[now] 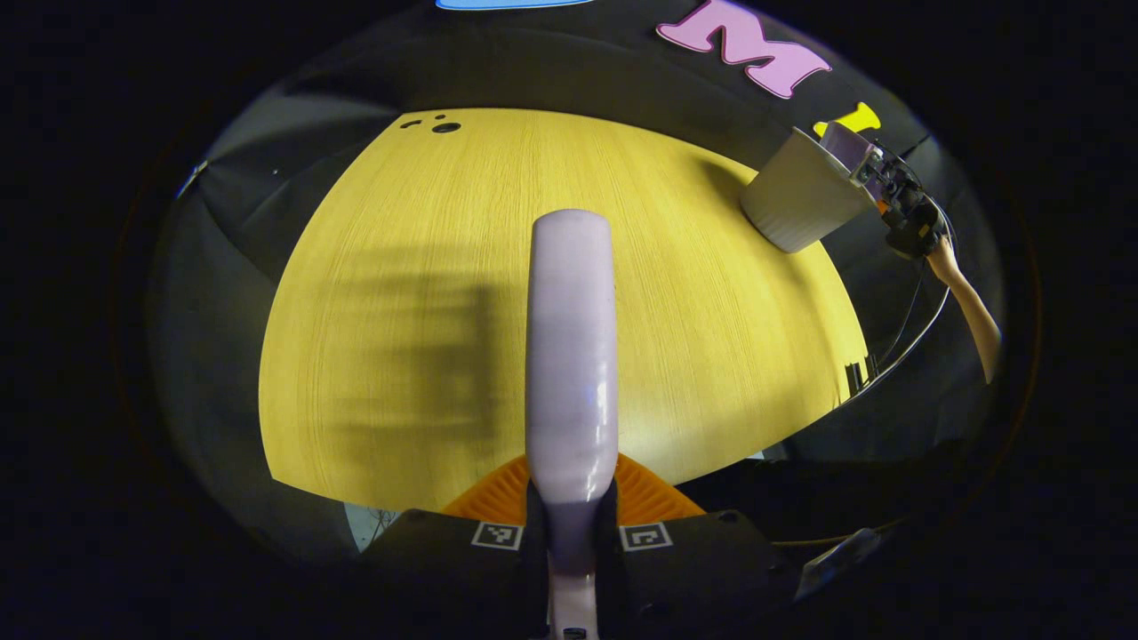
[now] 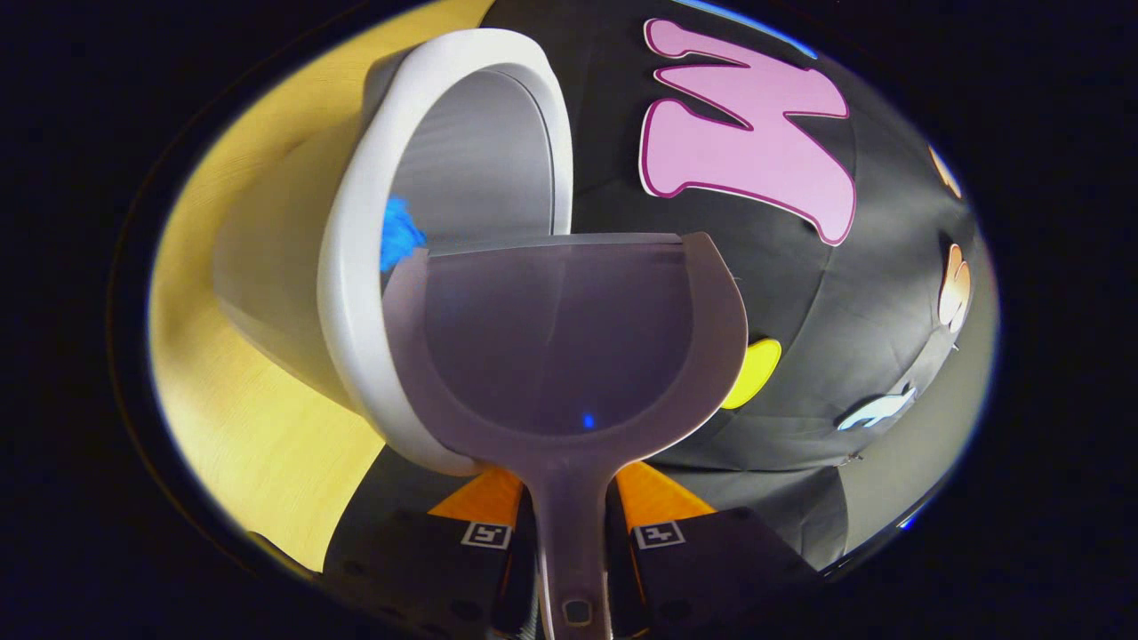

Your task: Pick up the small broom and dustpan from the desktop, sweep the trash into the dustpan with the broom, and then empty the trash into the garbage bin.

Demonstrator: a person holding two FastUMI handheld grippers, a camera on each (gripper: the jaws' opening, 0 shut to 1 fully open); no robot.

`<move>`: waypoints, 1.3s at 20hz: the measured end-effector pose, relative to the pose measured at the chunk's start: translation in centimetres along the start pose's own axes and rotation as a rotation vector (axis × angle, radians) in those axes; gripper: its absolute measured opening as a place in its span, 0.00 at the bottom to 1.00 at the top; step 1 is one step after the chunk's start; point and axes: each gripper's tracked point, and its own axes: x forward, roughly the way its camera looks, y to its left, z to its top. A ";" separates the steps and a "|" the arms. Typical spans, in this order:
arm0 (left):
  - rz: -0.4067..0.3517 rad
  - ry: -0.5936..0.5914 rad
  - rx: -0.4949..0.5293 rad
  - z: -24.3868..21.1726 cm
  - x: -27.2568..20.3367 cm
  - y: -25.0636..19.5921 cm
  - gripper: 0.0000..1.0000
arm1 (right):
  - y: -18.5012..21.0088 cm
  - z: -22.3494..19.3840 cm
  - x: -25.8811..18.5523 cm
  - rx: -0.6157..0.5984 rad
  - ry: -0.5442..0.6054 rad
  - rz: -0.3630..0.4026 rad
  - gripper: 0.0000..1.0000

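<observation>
Your left tool [image 1: 569, 524] is closed on the handle of the small broom [image 1: 571, 347], both fingers pressing its sides; the pale lilac broom runs straight ahead from the fingers, held above the yellow wood-grain desk [image 1: 418, 267], on which a blurred shadow falls to its left. Several small dark holes [image 1: 444, 127] mark the far end of the desk. Across the desk, at its far right corner, you see the white garbage bin [image 1: 797, 200] with your right tool [image 1: 889, 182] and the hand [image 1: 920, 227] that holds it at its rim. Your right tool [image 2: 569, 524] is closed on the handle of the dustpan [image 2: 560, 342], fingers clamping it from both sides; the greyish-purple pan is tipped with its front lip at the mouth of the garbage bin [image 2: 356, 293]. The bin stands on the desk [image 2: 258, 427], white outside and grey within. A blue scrap of trash [image 2: 400, 233] lies inside the bin, just beyond the pan's left corner, and a tiny blue speck [image 2: 587, 420] rests on the pan's floor.
</observation>
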 end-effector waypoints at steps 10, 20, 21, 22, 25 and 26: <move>-0.036 -0.081 -0.053 2.6 -0.2 -1.9 0.25 | 0.9 -0.2 -0.6 0.460 0.079 0.221 0.37; -0.020 -0.171 -0.150 4.2 -1.8 0.6 0.25 | -1.9 3.5 -1.8 1.170 0.082 0.436 0.35; -0.018 -0.172 -0.151 4.3 -1.9 0.7 0.24 | -2.2 3.8 -1.8 1.192 0.061 0.442 0.35; -0.018 -0.172 -0.150 4.2 -1.9 0.6 0.25 | -2.4 3.9 -1.9 1.203 0.040 0.455 0.35; -0.016 -0.178 -0.129 4.3 -1.6 -0.1 0.25 | -3.4 4.9 -2.7 1.217 -0.018 0.490 0.38; -0.014 -0.182 -0.118 4.3 -1.5 -0.5 0.25 | -3.5 5.4 -3.6 1.224 -0.038 0.509 0.38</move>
